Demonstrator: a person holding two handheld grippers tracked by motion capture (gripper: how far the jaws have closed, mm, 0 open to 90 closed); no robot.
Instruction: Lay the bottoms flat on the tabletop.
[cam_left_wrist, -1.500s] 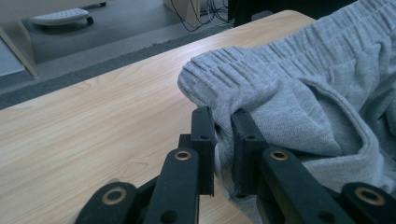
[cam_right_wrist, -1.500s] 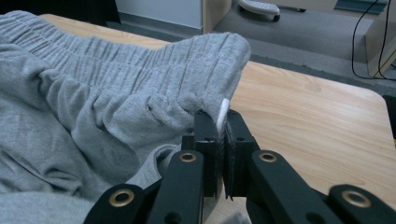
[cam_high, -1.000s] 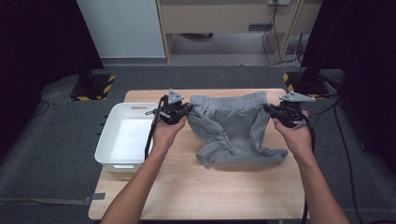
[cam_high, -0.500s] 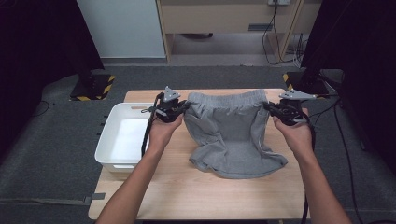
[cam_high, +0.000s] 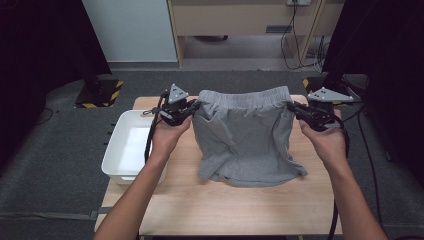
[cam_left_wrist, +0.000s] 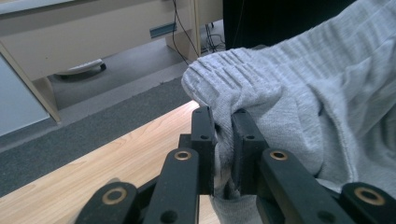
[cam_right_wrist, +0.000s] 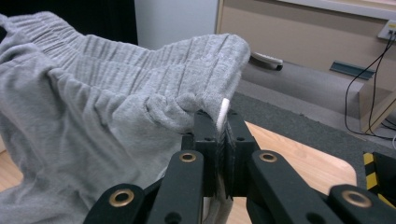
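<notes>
Dark grey carpet, a pale cabinet at the back, black drapes on both sides. In the middle stands a light wooden tabletop (cam_high: 225, 205).

Landmark: grey shorts (cam_high: 245, 137), held up over the middle of the tabletop with the elastic waistband on top and stretched between both tools. Leg hems hang down and rest on the wood.

Left gripper (cam_high: 192, 107): at the shorts' left waistband corner, jaws closed on a bunched fold of the ribbed fabric. In the left gripper view, cloth is pinched between the two black pads (cam_left_wrist: 203, 135).

Right gripper (cam_high: 294, 107): at the right waistband corner, jaws clamped tight on the waistband edge. In the right gripper view, a white strip shows at the pinch.

White plastic bin (cam_high: 114, 150): left of the shorts, at the tabletop's left edge, just beside the person's left hand (cam_high: 167, 137).
</notes>
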